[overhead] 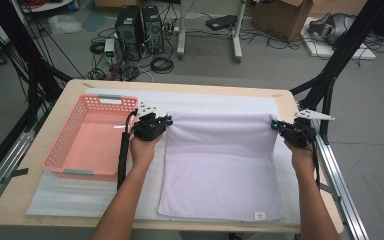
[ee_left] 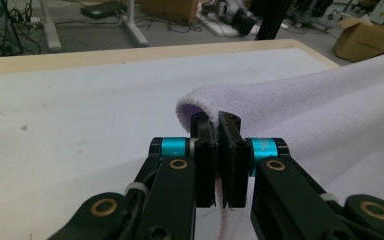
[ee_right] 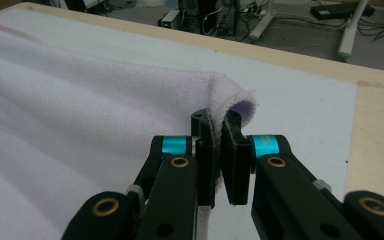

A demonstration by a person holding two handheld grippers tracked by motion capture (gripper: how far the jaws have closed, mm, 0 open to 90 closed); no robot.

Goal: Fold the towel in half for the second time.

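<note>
At nine o'clock we see a pink plastic basket on the white mat. Just right of it, our left gripper pinches the lavender towel at its far-left corner. At three o'clock our right gripper pinches the far-right corner. The towel's far edge is lifted; its near half lies flat.

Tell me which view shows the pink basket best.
The high view: the whole pink basket sits left of the lavender towel. The right gripper view catches a pink sliver at its top-left corner; the left gripper view looks toward the towel.
</note>
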